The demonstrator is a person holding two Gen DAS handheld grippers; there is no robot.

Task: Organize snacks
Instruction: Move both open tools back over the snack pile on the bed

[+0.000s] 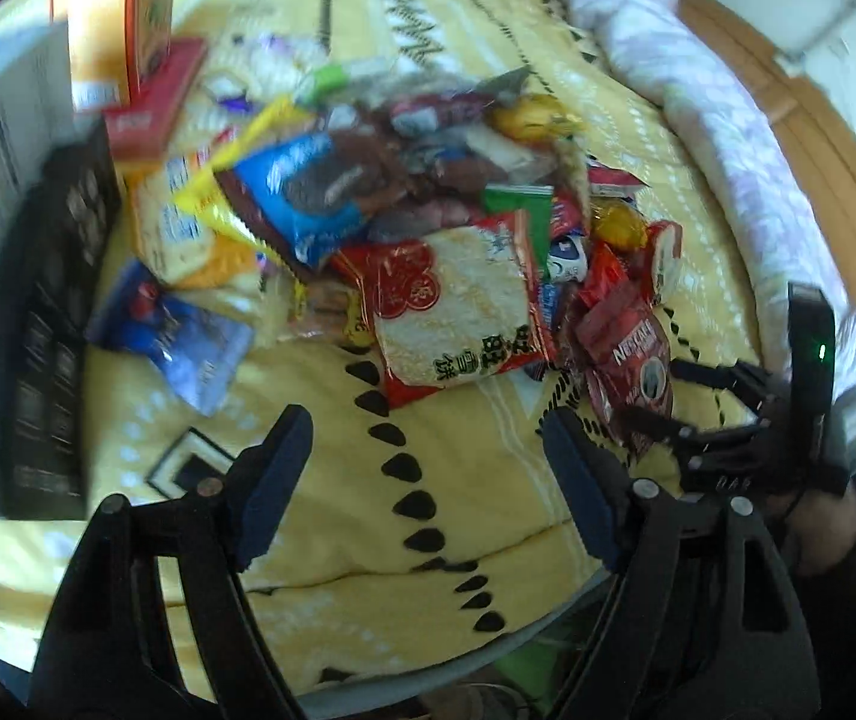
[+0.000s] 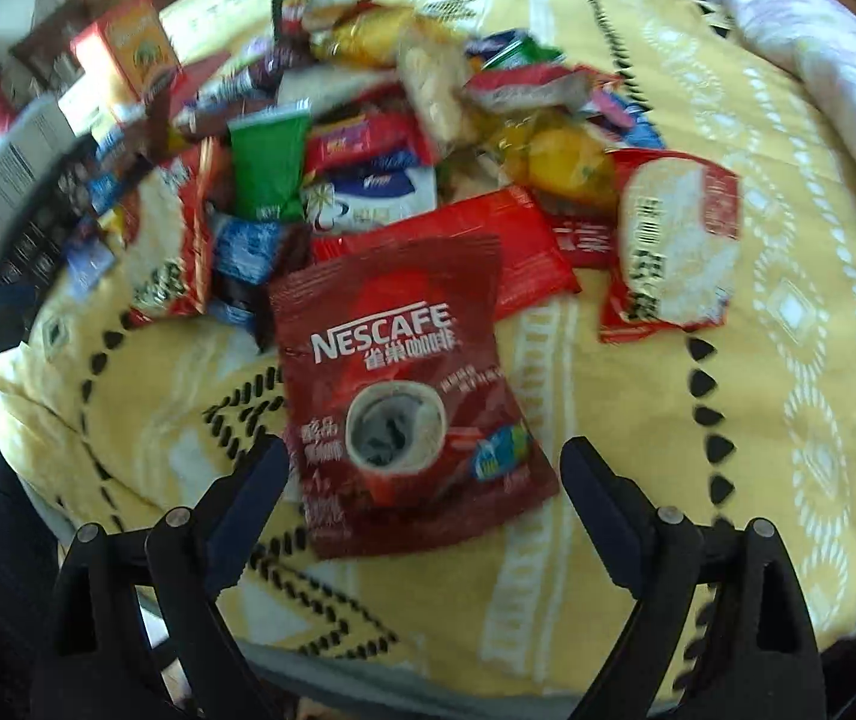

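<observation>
The left gripper [image 1: 428,456] stands wide, its two blue-padded fingers [image 1: 275,480] well apart over bare yellow blanket [image 1: 332,516] and holding nothing; ahead of it lies the snack pile [image 1: 404,180], with a red and white rice cracker packet [image 1: 463,306] just beyond the fingertips; further ahead and to its left sits a blue cookie packet [image 1: 308,192], and left again a dark blue packet [image 1: 176,336] apart from the heap; an orange box [image 1: 110,18] stands upright far ahead on the left, beside a black box [image 1: 50,348] along the left edge; off to its right the right gripper [image 1: 667,396] reaches in over a Nescafe sachet [image 1: 631,366].

The right gripper [image 2: 425,480] is also spread wide, its fingers [image 2: 254,498] on either side of the near end of the Nescafe sachet [image 2: 404,390]; whether the pads touch it I cannot tell, and nothing is clamped; the sachet lies flat on the blanket [image 2: 637,510], its far end overlapping a plain red packet [image 2: 475,240]; ahead and to the right lies a second rice cracker packet [image 2: 667,246]; ahead and to the left, a green packet [image 2: 266,168] sits tilted in the pile [image 2: 428,120].
</observation>
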